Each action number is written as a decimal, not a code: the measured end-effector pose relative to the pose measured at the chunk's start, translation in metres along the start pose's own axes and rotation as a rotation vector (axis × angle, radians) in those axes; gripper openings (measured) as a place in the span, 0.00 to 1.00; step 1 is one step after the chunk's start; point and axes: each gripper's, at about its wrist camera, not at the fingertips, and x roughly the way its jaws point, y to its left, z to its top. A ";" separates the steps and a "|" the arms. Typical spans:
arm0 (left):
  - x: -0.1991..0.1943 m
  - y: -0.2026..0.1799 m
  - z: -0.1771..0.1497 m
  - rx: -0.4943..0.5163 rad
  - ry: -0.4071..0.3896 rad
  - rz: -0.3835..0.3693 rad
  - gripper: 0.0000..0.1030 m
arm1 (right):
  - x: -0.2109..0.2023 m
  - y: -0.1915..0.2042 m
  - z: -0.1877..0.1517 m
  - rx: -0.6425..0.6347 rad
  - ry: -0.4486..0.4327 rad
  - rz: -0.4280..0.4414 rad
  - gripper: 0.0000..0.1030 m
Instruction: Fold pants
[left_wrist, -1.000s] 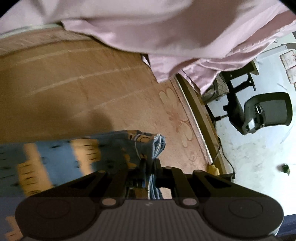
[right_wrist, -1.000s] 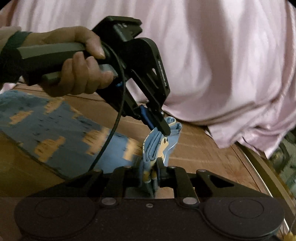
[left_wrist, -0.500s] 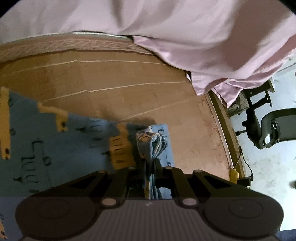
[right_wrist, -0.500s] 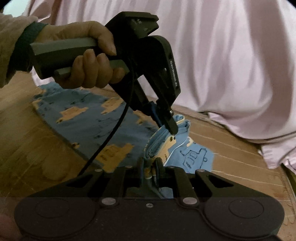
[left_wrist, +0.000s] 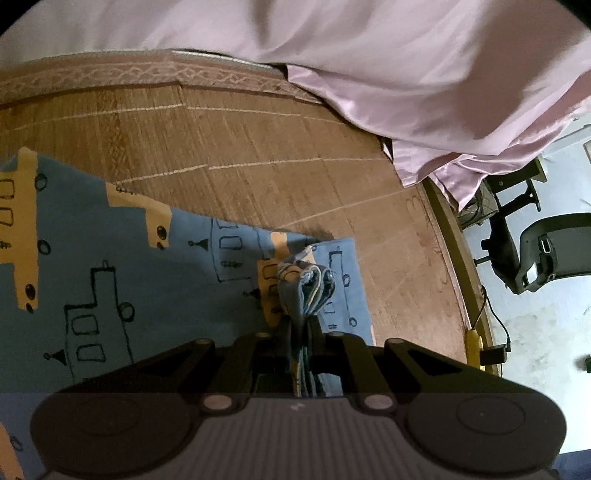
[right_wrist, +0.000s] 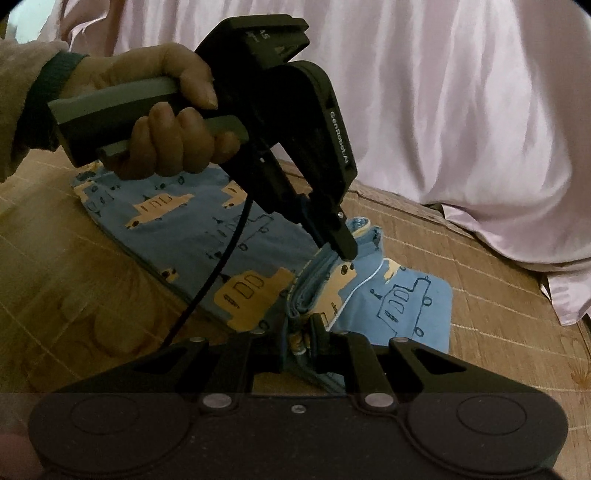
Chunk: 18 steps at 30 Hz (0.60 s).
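You work on a woven brown mat (left_wrist: 258, 155) with pale stitched lines and a patterned border along its far edge. Behind it you have a pale pink, glossy sheet (left_wrist: 388, 66) bunched in soft folds, spilling over the mat's right side. Beyond the mat's curved wooden edge (left_wrist: 448, 236) you see a light, scuffed floor (left_wrist: 535, 332), a black office chair (left_wrist: 550, 251) and a dark cable (left_wrist: 495, 325) trailing down. The light is dim and warm.
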 end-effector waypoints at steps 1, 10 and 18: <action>-0.002 0.000 0.000 0.002 -0.003 0.003 0.08 | -0.001 0.001 0.001 -0.001 -0.005 0.002 0.12; -0.037 0.007 -0.007 -0.019 -0.031 0.004 0.08 | -0.011 0.011 0.014 -0.028 -0.045 0.049 0.11; -0.067 0.026 -0.012 -0.038 -0.060 0.036 0.08 | -0.006 0.028 0.034 -0.062 -0.063 0.116 0.11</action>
